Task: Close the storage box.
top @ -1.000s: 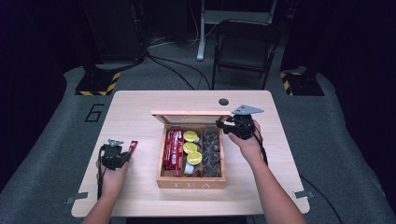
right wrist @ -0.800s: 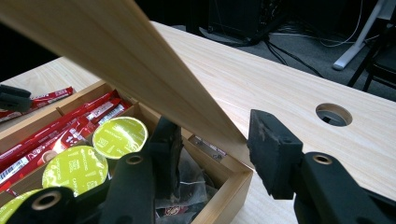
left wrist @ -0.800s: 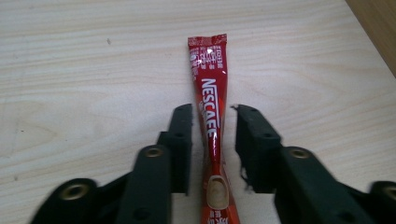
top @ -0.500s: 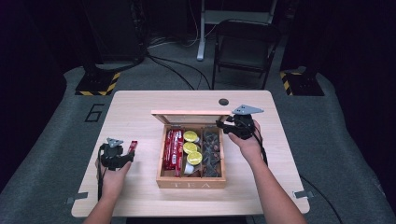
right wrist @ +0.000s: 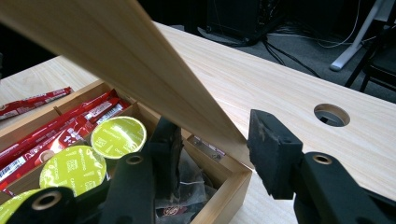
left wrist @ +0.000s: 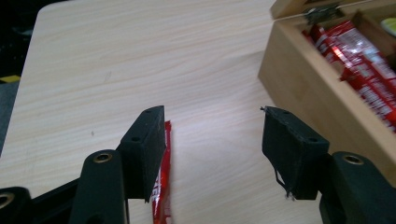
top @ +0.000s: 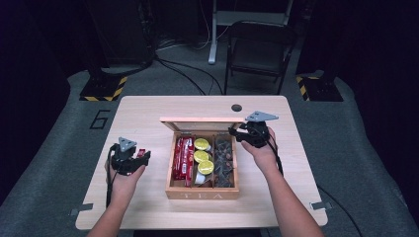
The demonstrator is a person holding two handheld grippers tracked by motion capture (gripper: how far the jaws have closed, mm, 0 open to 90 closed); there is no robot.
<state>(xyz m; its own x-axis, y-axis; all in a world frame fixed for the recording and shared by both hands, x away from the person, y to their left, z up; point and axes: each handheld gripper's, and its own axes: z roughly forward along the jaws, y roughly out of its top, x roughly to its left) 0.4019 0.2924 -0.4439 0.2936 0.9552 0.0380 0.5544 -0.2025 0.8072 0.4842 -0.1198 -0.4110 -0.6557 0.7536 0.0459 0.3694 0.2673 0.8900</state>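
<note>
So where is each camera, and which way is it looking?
High view: sits above the person's side, looks forward and down at the table; both forearms, left gripper and right gripper show.
Left gripper view: rides the left gripper, looks along its open jaws at a red packet lying on the table.
Right gripper view: rides the right gripper, looks at the lid between its jaws.
Shared: all three show the tea box.

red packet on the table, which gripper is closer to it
Left. The left gripper hangs right over the red packet, jaws open; the right gripper is across the box, at its lid.
</note>
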